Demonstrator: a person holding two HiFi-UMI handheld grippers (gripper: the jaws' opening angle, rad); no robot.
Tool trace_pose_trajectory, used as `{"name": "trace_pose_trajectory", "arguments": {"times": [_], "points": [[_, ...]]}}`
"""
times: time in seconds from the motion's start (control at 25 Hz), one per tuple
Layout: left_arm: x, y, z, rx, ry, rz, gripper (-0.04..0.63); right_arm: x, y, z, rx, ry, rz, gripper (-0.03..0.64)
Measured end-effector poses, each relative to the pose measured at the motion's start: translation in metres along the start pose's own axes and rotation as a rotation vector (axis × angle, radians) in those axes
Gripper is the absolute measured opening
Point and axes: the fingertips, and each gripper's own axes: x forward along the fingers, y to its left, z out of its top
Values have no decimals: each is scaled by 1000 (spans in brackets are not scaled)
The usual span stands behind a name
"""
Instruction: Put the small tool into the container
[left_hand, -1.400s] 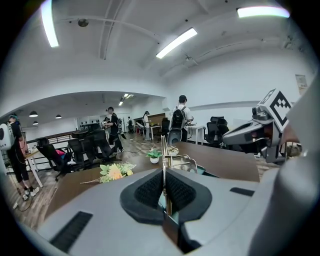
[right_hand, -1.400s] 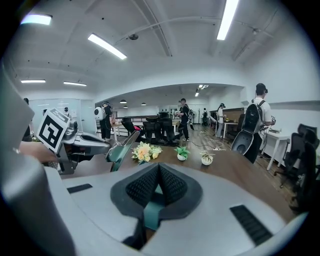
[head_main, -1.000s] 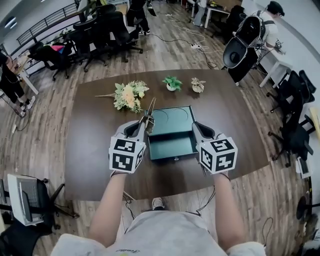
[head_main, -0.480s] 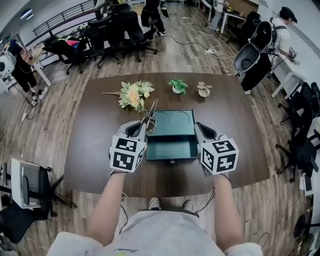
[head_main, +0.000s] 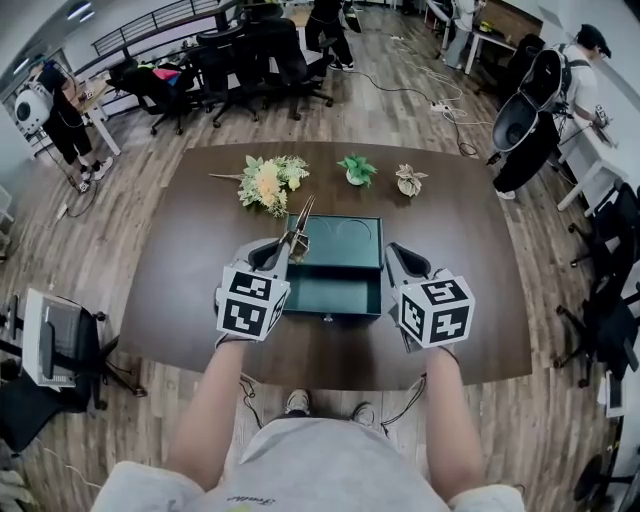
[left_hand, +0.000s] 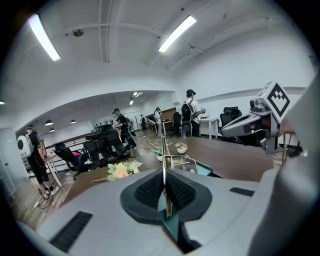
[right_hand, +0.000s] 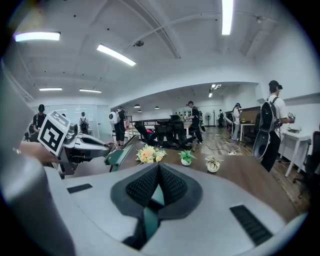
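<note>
L tool (head_main: 291, 243) is pinched shut on the small tool (head_main: 300, 222), a thin metal piece standing edge-on between the pads (left_hand: 150, 189) in the left gripper view. Its long axis runs away from the person twd the far edge of the worktop (head_main: 180, 250), leaning slightly right. It lies along the left side of the teal container (head_main: 345, 229), w/ its tip past the container's far-left corner.

The open drawer-like compartment (head_main: 335, 288) sits just right of the L tool's jaws and a bit nearer the person, so I'd judge the coming move as a short shift right w/ the tip brought round or down to fit inside (height above the box can't be told).

R tool (head_main: 395, 252) is at the container's right side, pads pressed together w/ nothing between them. L is the one carrying, so it's the one placed for the drop.
</note>
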Motion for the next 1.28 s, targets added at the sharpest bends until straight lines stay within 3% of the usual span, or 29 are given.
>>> {"name": "trace_pose_trajectory", "arguments": {"times": [0.52, 1.28], "points": [[-5, -23, 0, 137, 29, -56, 2, -20, 2, -3, -8, -7, -2, 5], [13, -68, -25, 503, 178, -241, 2, -26, 7, -17, 59, -16, -2, 5]]}}
